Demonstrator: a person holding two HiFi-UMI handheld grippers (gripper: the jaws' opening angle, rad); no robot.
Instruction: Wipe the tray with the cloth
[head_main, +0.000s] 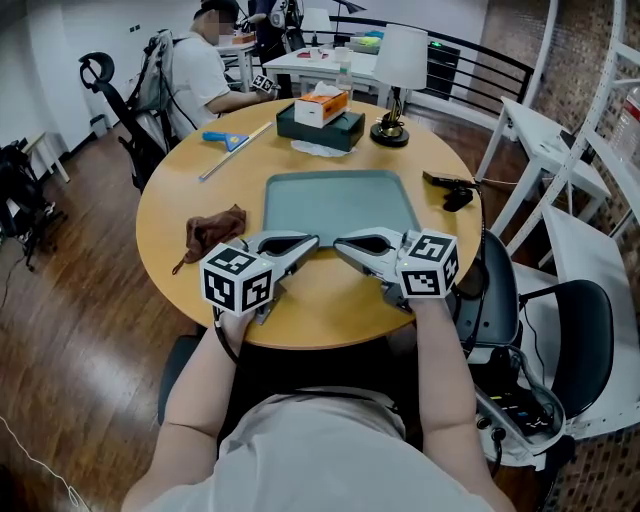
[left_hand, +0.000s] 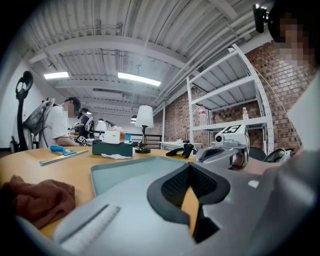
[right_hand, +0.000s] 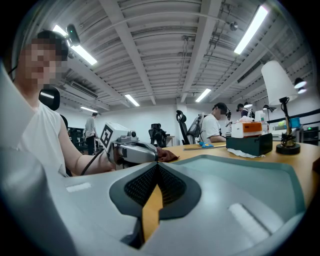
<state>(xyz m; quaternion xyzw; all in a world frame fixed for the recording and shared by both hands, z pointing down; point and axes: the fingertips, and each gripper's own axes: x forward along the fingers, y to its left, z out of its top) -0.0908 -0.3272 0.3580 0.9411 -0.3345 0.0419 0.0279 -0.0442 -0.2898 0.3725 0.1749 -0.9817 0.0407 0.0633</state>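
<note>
The left gripper (head_main: 312, 240) and the right gripper (head_main: 341, 243) sit low at the near side of the round light-wood worktop (head_main: 165, 205), 1 in each of the person's hands. Their tips point at each other and almost meet, just at the near rim of the grey-green rectangular tray with rounded corners (head_main: 340, 205). In the left gripper view the jaws are closed tip to tip and hold nothing; only a sliver of worktop shows through the gap between the dark pads. The right gripper view shows the same: jaws drawn together, nothing between them.

The crumpled reddish-brown cloth (head_main: 212, 232) lies on the worktop just left of the tray and apart from it, just beyond the left gripper's body, with neither gripper on it. The tray lies flat in the middle of the worktop.

To the right of the tray, near the worktop's edge, lies a small black device (head_main: 455, 190). Farther off stand a dark green box with a white-and-orange carton on top (head_main: 322, 122) and, to its right, a white-shaded lamp on a dark base (head_main: 398, 70). At the far left lie a blue-handled tool (head_main: 228, 137) and a long thin stick (head_main: 235, 152). Beyond the far edge a person in a white shirt (head_main: 200, 75) sits
</note>
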